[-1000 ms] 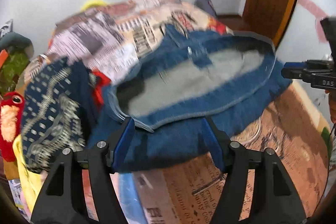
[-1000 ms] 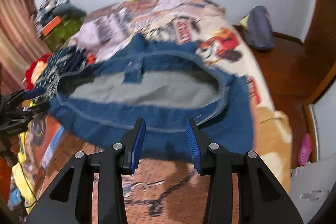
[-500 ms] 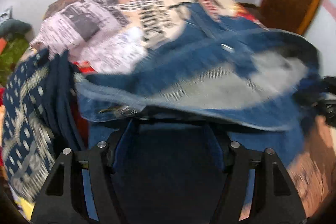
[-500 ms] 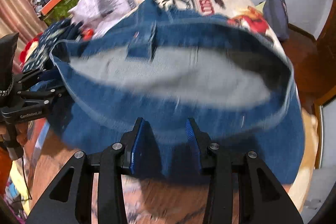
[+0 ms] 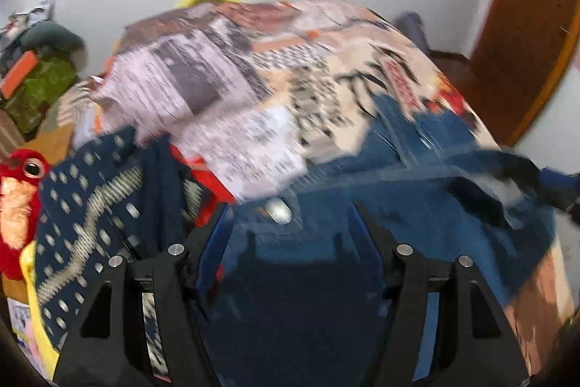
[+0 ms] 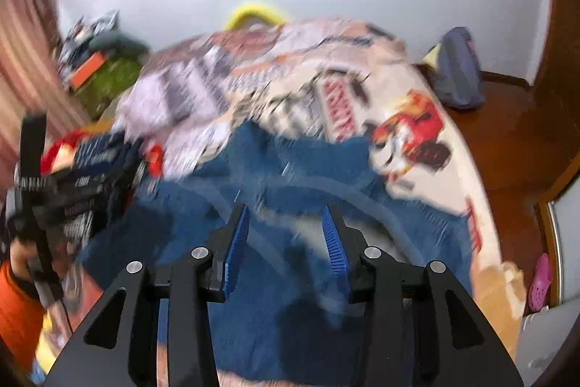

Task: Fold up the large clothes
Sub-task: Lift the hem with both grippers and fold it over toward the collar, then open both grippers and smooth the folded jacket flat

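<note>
A blue denim garment (image 5: 417, 205) with a metal button lies on the bed, bunched and blurred by motion; it also shows in the right wrist view (image 6: 290, 242). My left gripper (image 5: 290, 216) is over its waistband, jaws spread wide with denim lying between them. My right gripper (image 6: 286, 227) is above the denim, jaws apart, nothing pinched between the blue pads. The left gripper also shows at the left edge of the right wrist view (image 6: 72, 184).
A printed bedspread (image 5: 275, 68) covers the bed. A dark patterned garment (image 5: 90, 205) and a red plush toy (image 5: 18, 205) lie at the left. A wooden door (image 5: 525, 24) stands at right. A grey bag (image 6: 458, 71) and pink shoe (image 6: 540, 281) lie on the floor.
Both grippers moved forward over the bed with the denim. The raised waistband opening has collapsed and the denim now lies lower and flatter.
</note>
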